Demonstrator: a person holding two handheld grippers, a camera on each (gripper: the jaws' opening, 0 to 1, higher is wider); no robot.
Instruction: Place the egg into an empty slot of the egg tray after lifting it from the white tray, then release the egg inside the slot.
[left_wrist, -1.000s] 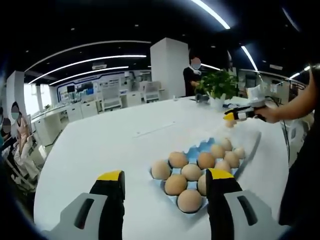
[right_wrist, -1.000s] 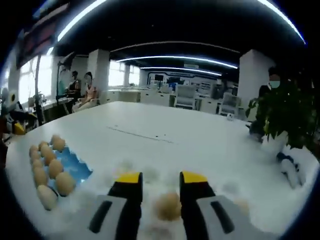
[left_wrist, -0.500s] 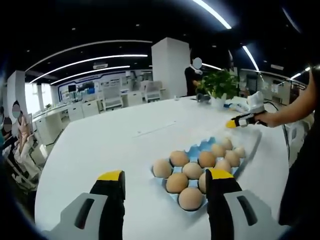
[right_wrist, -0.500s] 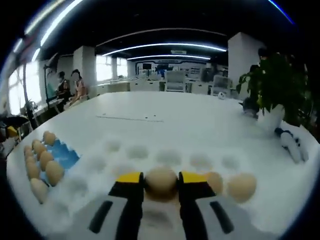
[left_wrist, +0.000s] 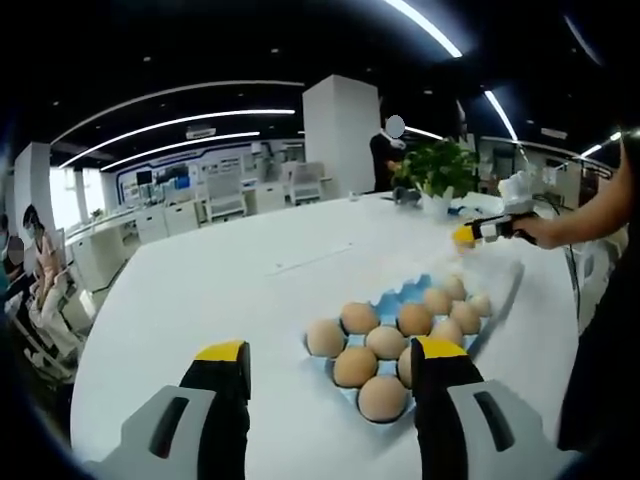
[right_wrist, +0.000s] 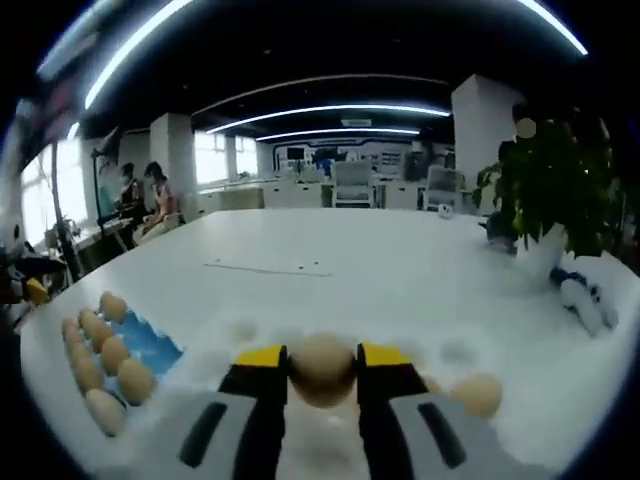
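Right tool (right_wrist: 322, 358) clamps a light, fragile egg (right_wrist: 322, 368) across its middle; left tool (left_wrist: 330, 352) hangs apart.

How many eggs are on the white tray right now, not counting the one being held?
1: an egg on the white tray, right of the right gripper, which grips another. More may be hidden.

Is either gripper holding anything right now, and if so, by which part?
The right gripper holds an egg, pinched by its sides between the yellow-tipped jaws, above the white tray. The left gripper is open and holds nothing.
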